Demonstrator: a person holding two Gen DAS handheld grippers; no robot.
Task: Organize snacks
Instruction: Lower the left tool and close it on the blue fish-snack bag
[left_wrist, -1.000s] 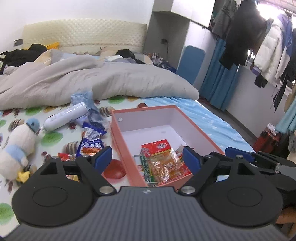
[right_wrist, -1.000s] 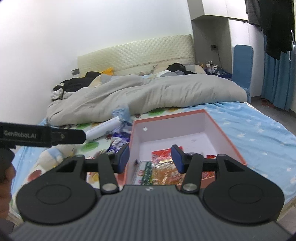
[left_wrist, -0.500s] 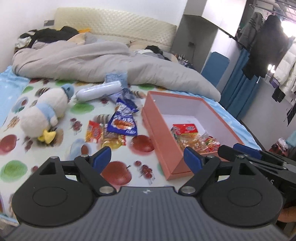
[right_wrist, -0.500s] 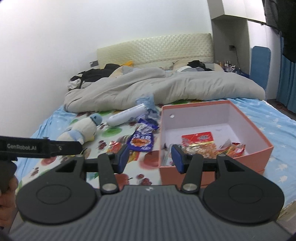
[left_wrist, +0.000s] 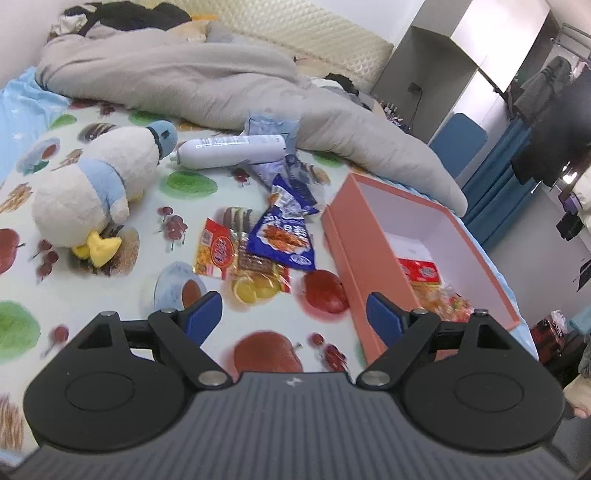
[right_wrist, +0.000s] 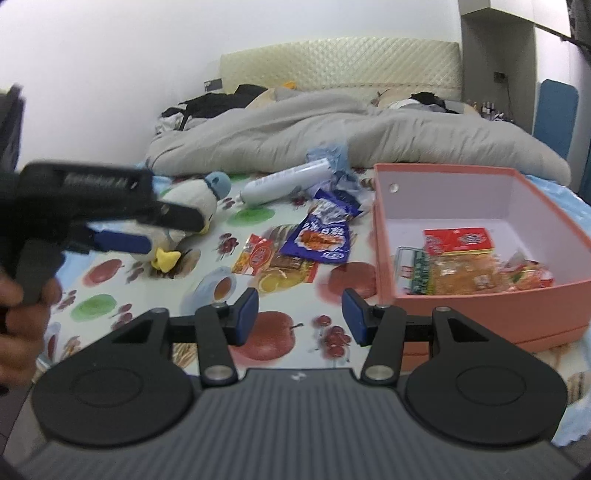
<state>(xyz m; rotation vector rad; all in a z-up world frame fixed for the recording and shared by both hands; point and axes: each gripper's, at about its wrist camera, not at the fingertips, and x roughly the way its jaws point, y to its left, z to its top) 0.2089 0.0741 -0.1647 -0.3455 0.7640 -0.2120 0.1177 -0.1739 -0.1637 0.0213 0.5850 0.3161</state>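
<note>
Above the bed sheet (left_wrist: 110, 295) | left tongs (left_wrist: 293, 317) spread, empty | right tongs (right_wrist: 300, 317) parted, empty

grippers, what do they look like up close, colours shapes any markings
Both are matte black. The left gripper and right gripper each have two angular linkage arms with silver pivot bolts, round disc housings, a ribbed grey body and blue pads. Seen from the right wrist view, the left gripper's side carries blurred white lettering.

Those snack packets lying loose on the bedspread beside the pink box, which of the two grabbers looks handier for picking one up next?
Probably the left gripper: its open jaws face the blue snack packet and red snack packet straight ahead. The right gripper, also empty, sits nearer the pink box.
</note>
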